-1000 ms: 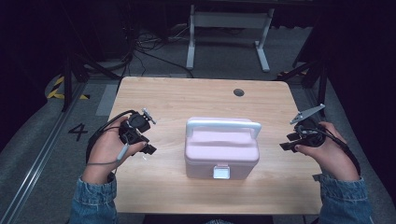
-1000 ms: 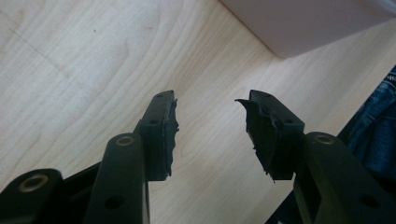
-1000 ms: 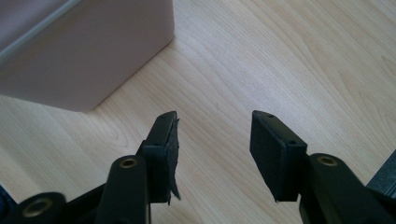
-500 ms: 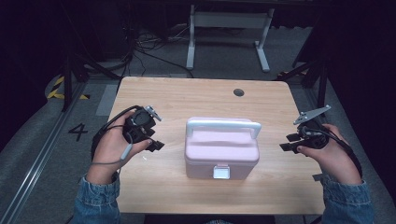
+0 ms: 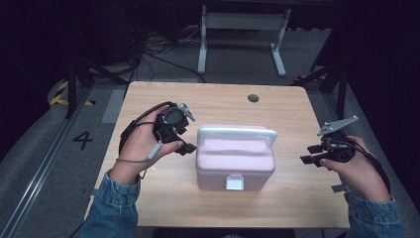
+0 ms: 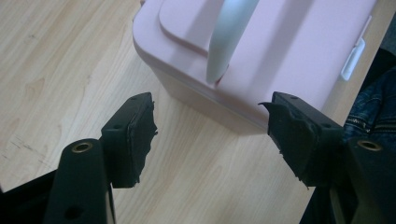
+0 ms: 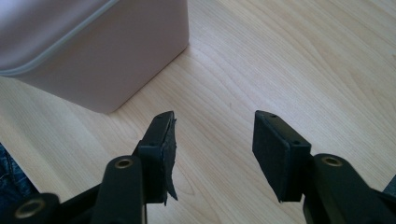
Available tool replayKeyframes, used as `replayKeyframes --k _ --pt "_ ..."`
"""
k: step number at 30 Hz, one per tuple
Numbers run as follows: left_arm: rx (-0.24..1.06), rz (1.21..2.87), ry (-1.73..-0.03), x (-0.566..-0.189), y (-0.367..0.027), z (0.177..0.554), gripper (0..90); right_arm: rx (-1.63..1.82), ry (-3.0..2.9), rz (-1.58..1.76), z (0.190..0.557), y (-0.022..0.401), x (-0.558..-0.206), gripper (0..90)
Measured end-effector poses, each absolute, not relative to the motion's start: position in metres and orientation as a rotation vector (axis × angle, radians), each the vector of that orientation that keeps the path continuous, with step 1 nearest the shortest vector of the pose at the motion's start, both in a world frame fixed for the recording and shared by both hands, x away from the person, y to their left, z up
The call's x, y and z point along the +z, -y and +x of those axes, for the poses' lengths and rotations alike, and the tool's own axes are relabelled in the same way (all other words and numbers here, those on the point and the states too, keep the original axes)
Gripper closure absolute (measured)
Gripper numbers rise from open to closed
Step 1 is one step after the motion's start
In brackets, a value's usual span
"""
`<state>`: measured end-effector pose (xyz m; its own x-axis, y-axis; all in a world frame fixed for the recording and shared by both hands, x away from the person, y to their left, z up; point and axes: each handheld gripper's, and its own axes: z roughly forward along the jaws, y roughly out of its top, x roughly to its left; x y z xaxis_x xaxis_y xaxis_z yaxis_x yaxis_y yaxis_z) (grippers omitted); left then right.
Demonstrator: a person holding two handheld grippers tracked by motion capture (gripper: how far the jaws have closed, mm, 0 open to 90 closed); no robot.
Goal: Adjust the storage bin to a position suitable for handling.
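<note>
The box sits on the table between the grippers: just right of the left gripper, well left of the right gripper.

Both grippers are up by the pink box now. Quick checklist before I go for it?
1. Left gripper open: ok, jaws spread wide in its view.
2. Right gripper open: ok.
3. Box lid down: ok, clasp looks shut.
4. Handle free: ok, upright, nothing on it.
5. Left gripper aligned with the box: ok, close beside its end.
6. Right gripper aligned: not ok, still apart from the box.
</note>
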<state>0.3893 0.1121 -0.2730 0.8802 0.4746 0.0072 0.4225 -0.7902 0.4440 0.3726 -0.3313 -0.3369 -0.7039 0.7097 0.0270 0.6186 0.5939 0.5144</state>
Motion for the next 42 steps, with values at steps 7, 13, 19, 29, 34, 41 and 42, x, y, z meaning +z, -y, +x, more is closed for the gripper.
replayKeyframes --k 7,13,19,29,34,41,42 --pt "0.188 2.601 -0.542 -0.267 -0.091 0.398 33.1 0.736 -2.637 1.118 0.371 0.332 -0.339 49.9" --pt "0.182 2.605 -0.485 -0.268 -0.074 0.407 34.9 0.736 -2.633 1.117 0.369 0.334 -0.342 48.3" --pt "0.172 2.627 -0.415 -0.271 -0.052 0.415 37.8 0.731 -2.639 1.130 0.368 0.336 -0.345 48.2" --pt "0.196 2.632 -0.325 -0.275 -0.022 0.413 45.2 0.732 -2.639 1.119 0.364 0.336 -0.345 48.0" --pt "0.215 2.642 -0.271 -0.278 -0.010 0.414 47.6 0.735 -2.638 1.121 0.364 0.336 -0.345 47.6" --pt "0.224 2.669 -0.247 -0.278 -0.003 0.414 59.6 0.733 -2.643 1.112 0.365 0.334 -0.346 47.5" --pt "0.224 2.669 -0.247 -0.278 -0.003 0.414 63.0 0.733 -2.643 1.112 0.365 0.334 -0.346 47.5"
